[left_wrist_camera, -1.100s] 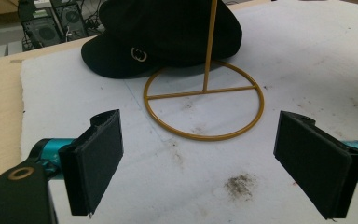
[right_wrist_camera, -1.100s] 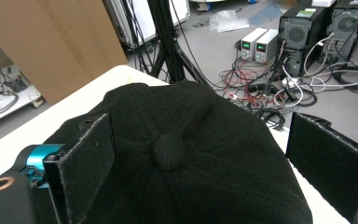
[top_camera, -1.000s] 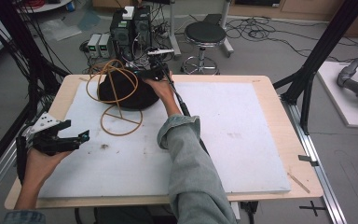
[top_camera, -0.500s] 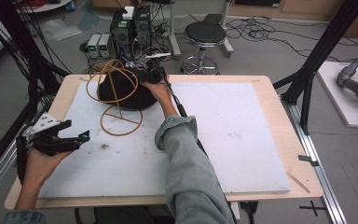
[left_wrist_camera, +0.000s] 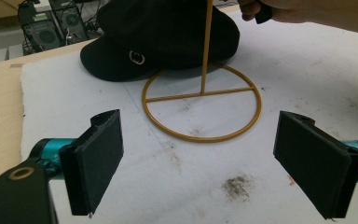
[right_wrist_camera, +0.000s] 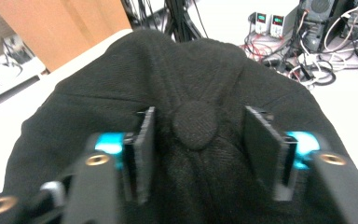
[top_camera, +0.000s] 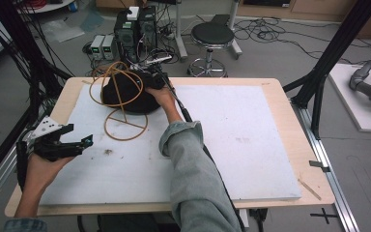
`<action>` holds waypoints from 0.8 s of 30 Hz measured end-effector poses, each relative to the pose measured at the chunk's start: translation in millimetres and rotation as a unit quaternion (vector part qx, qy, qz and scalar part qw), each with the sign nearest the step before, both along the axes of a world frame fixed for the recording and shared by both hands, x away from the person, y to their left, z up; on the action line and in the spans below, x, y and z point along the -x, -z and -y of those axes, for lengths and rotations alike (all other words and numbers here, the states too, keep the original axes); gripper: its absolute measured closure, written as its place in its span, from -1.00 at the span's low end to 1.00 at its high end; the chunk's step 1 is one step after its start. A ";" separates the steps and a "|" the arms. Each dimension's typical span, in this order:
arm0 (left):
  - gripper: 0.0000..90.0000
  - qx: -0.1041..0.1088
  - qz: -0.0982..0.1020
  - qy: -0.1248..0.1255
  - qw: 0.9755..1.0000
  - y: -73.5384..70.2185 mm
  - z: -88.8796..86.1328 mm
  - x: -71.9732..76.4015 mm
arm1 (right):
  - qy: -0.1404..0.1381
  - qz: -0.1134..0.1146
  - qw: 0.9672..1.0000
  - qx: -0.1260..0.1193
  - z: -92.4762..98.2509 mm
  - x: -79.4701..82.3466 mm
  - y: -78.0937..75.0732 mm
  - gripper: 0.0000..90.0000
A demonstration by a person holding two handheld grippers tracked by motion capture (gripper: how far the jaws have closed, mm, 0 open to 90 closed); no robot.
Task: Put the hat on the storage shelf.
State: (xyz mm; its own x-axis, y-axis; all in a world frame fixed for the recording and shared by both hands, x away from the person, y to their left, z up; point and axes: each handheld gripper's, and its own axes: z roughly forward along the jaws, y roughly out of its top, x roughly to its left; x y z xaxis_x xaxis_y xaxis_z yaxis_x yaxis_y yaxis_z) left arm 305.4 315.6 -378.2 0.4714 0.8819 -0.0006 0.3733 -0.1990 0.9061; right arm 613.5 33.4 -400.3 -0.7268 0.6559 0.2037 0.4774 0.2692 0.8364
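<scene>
A black cap (top_camera: pixel 125 92) lies at the back left of the white mat, its small round emblem (left_wrist_camera: pixel 135 56) facing my left gripper. A gold wire stand has a ring base (top_camera: pixel 125 124) flat on the mat, and its upper loop (top_camera: pixel 101 79) arches over the cap. My right gripper (top_camera: pixel 147 79) rests on the cap's crown (right_wrist_camera: pixel 191 70). Its jaws are open on either side of the top button (right_wrist_camera: pixel 196 123) and press into the cloth. My left gripper (top_camera: pixel 79 135) hovers near the mat's left edge, open and empty, pointed at the ring base (left_wrist_camera: pixel 200 138).
The mat (top_camera: pixel 251 135) covers a wooden table (top_camera: pixel 280 92). Black frame posts (top_camera: pixel 333 53) stand at both sides. Beyond the far edge are a stool (top_camera: pixel 212 36), power supplies (top_camera: pixel 104 46) and loose cables. The right gripper's cable (top_camera: pixel 183 113) trails along the sleeve.
</scene>
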 end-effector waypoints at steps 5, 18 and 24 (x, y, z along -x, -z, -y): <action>-0.64 0.000 0.005 0.000 1.000 -2.7 0.4 1.4 | 0.006 0.021 0.999 0.034 -2.9 6.5 -8.9 0.47; -0.63 -0.003 0.020 0.007 1.000 -12.2 5.9 6.8 | 0.040 0.058 0.997 0.045 7.4 22.6 -45.6 0.55; -0.63 -0.002 0.028 0.007 1.000 -16.8 6.4 9.3 | 0.063 0.074 0.994 0.042 22.0 30.3 -64.6 0.55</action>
